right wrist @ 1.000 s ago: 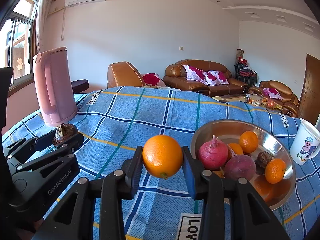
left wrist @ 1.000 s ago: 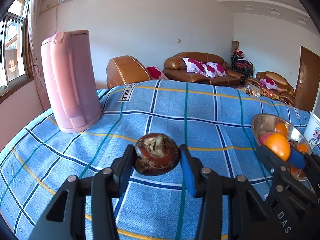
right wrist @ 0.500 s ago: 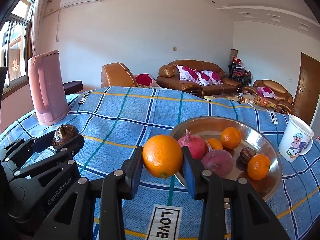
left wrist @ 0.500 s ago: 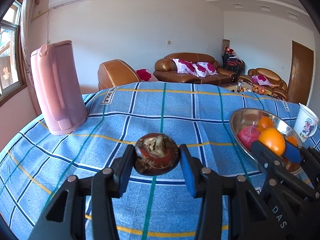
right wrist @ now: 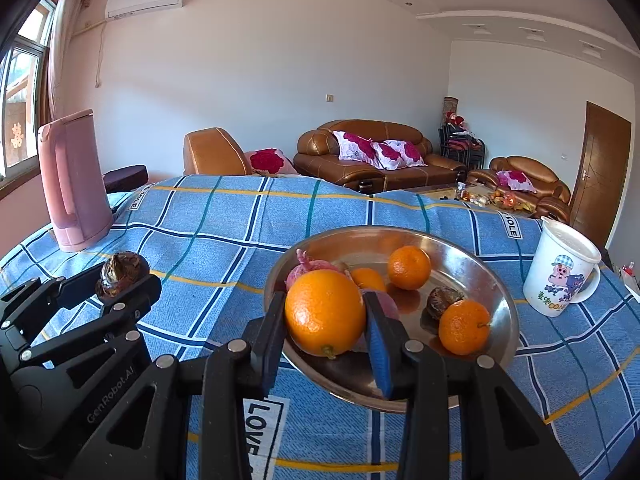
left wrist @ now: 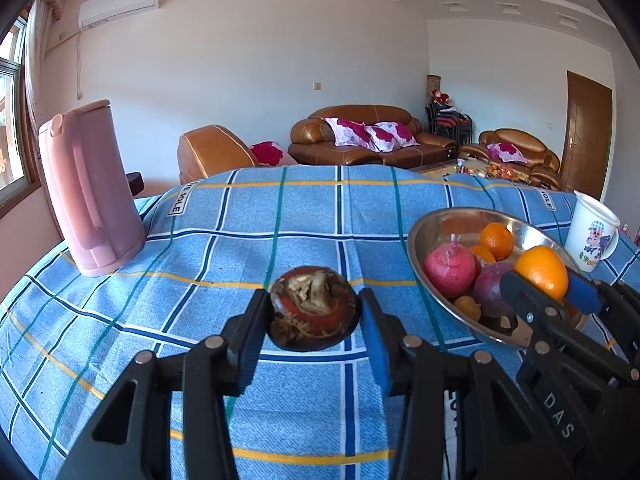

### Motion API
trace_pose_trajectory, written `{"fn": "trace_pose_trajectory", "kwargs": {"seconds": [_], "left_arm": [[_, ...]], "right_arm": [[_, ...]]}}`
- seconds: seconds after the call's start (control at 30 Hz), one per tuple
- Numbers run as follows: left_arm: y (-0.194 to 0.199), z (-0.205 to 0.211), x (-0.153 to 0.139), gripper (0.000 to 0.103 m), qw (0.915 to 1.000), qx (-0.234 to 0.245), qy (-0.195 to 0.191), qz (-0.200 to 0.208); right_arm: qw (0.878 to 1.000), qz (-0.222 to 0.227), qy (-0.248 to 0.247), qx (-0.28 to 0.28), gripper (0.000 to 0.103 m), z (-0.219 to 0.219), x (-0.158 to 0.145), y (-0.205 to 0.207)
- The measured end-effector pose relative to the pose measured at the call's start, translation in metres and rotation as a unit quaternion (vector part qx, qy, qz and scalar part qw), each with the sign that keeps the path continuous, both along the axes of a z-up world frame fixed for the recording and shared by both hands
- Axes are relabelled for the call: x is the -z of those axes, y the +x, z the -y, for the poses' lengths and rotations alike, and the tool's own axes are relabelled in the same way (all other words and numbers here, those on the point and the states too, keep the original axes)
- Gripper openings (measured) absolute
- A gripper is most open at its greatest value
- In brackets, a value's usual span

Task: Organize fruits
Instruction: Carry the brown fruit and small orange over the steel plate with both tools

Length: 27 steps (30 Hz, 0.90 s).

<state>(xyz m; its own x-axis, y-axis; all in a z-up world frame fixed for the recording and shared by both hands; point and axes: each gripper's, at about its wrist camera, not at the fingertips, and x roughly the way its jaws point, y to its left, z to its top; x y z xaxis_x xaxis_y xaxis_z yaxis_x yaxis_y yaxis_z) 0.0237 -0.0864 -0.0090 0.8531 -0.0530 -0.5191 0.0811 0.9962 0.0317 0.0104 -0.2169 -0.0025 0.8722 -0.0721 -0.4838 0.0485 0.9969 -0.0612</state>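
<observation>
My left gripper (left wrist: pixel 314 322) is shut on a dark brown mangosteen (left wrist: pixel 314 312) and holds it above the blue checked tablecloth, left of the metal bowl (left wrist: pixel 424 264). My right gripper (right wrist: pixel 326 322) is shut on a large orange (right wrist: pixel 325 312) and holds it over the near-left rim of the metal bowl (right wrist: pixel 496 280). The bowl holds a pink-red fruit (left wrist: pixel 450 272), a purple fruit (left wrist: pixel 490 292), small oranges (right wrist: pixel 409 267) and a brown fruit (right wrist: pixel 442 300). The left gripper with the mangosteen (right wrist: pixel 122 274) also shows in the right wrist view.
A tall pink kettle (left wrist: pixel 90 188) stands at the table's far left. A white cartoon mug (right wrist: pixel 562 266) stands right of the bowl. The blue checked cloth (left wrist: pixel 280 220) covers the whole table. Brown sofas and a door lie beyond.
Both grippers have moved right toward the bowl with their fruit still held. The orange now hangs over the bowl's near rim; the bowl and mug appear nearer.
</observation>
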Motion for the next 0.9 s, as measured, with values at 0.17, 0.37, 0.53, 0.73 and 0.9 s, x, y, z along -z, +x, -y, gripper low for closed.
{"fn": "trace_pose_trajectory", "kwargs": {"seconds": [0.17,0.37,0.53,0.73,0.9], "left_arm": [[-0.001,0.014,0.001,0.047,0.9999,0.01,0.0,-0.004],[-0.003,0.032,0.001,0.047,0.9997,0.025,0.001,-0.004],[-0.002,0.047,0.001,0.047,0.9993,0.036,0.001,-0.005],[-0.003,0.062,0.001,0.047,0.9989,0.047,0.001,-0.005],[-0.003,0.074,0.0,0.047,0.9985,0.054,0.001,-0.005]], "right_arm": [[1.0,0.001,-0.003,0.007,0.04,0.012,-0.001,-0.004],[1.0,0.001,-0.005,0.016,0.04,0.027,-0.003,-0.006],[1.0,0.0,-0.006,0.026,0.04,0.038,-0.003,-0.007],[0.999,0.001,-0.008,0.034,0.04,0.051,-0.005,-0.007],[0.999,0.0,-0.008,0.041,0.04,0.064,-0.005,-0.007]]}}
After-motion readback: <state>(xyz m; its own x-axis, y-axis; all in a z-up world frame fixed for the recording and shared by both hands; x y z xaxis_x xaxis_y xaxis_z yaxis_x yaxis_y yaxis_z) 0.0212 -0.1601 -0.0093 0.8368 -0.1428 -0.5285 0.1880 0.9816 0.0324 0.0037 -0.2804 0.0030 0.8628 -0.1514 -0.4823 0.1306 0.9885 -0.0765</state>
